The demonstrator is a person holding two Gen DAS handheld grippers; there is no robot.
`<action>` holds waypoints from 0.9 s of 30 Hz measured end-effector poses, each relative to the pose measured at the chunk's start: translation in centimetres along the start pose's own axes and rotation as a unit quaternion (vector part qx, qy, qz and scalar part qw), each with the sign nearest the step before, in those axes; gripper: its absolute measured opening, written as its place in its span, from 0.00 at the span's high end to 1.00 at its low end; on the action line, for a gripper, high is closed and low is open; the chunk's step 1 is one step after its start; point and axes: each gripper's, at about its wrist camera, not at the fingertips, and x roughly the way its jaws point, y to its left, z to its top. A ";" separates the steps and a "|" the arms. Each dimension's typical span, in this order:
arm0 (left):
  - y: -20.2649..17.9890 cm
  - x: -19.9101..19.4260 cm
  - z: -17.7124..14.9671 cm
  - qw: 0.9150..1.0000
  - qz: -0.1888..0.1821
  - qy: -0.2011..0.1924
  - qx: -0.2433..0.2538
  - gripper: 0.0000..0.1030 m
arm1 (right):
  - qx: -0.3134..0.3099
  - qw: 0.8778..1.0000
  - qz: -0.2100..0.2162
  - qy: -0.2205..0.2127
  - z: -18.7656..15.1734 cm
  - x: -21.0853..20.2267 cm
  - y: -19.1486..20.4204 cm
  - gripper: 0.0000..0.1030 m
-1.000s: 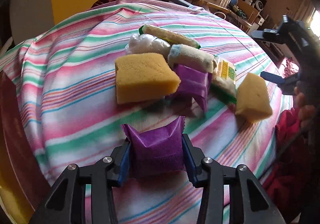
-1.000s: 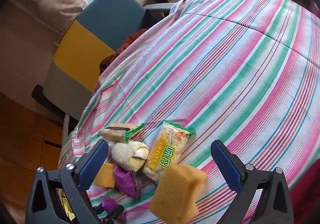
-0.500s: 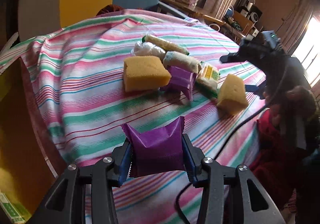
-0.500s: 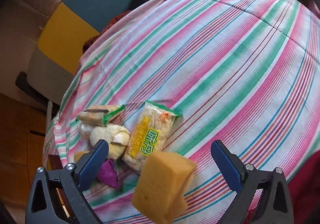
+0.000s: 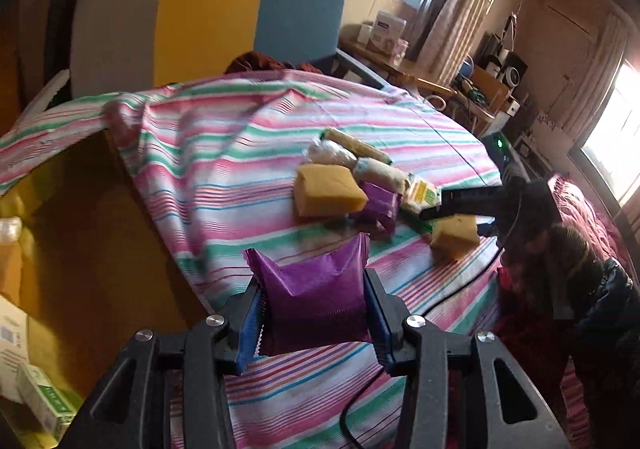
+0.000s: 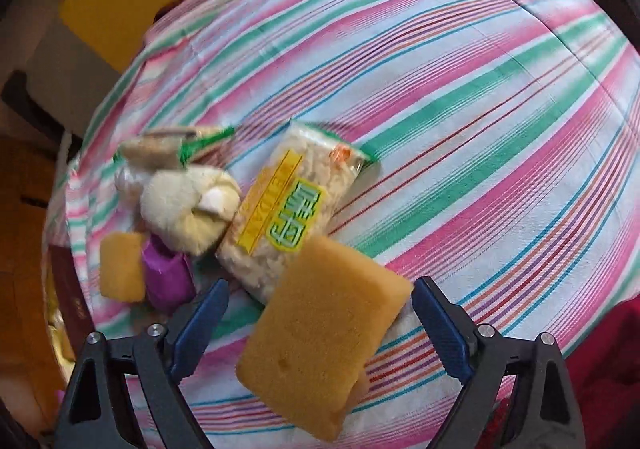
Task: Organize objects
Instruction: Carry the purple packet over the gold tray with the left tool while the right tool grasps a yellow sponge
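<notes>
the left gripper (image 5: 316, 315) is clamped on a purple packet (image 5: 314, 307), its blue pads (image 5: 250, 323) pressing the packet's two sides, and the packet hangs clear above the striped cloth (image 5: 224, 185). a black cable (image 5: 452, 297) trails over the cloth just past it. further on sits a cluster of things: a yellow sponge (image 5: 326, 191), a second purple packet (image 5: 378, 205) touching its right side, a rolled pale cloth (image 5: 380, 171) behind that, a clear bag (image 5: 330, 153), and a long green-ended snack packet (image 5: 356, 143) at the far edge of the heap. to the right the right gripper (image 5: 460, 205) reaches in over a second sponge (image 5: 456, 235). beyond the table stands a chair (image 5: 208, 21) with grey, yellow and blue panels, then a shelf (image 5: 396, 65) with boxes under a window.

from the right wrist, the right gripper (image 6: 320, 313) stands wide, its jaws having just been closing a little, with the second sponge (image 6: 320, 341) between the blue pads (image 6: 200, 327); the pads do not press on it. it lies tilted on the striped cloth (image 6: 460, 97), one corner touching a noodle packet (image 6: 290, 205). left of that lie the rolled pale cloth (image 6: 188, 209), the purple packet (image 6: 166, 277) and the other sponge (image 6: 120, 271), with the green-ended packet (image 6: 172, 143) furthest.
</notes>
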 end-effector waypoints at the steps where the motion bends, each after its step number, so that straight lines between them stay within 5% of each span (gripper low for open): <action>1: 0.2 -0.4 0.0 1.000 0.004 -0.004 -0.002 0.55 | -0.014 1.000 -0.011 0.000 -0.3 0.1 0.4 0.08; 3: 0.8 -1.5 -0.1 1.000 0.012 -0.018 -0.007 0.55 | -0.037 0.999 -0.037 -0.004 -0.8 0.3 1.1 0.11; 5: 1.2 -2.4 -0.1 0.999 0.026 -0.030 -0.008 0.55 | -0.069 0.995 -0.069 -0.009 -1.2 0.4 2.0 0.26; 10: 2.7 -4.3 -0.2 0.997 0.051 -0.053 -0.021 0.55 | -0.137 0.985 -0.101 -0.015 -2.2 0.7 4.0 0.35; 20: 6.5 -5.3 -0.9 0.994 0.077 -0.051 -0.048 0.55 | -0.134 0.986 -0.099 -0.019 -2.4 0.4 3.6 0.35; 27: 14.4 -4.2 -0.6 0.988 0.079 -0.007 -0.131 0.55 | -0.143 0.984 -0.104 -0.025 -2.5 0.0 3.6 0.36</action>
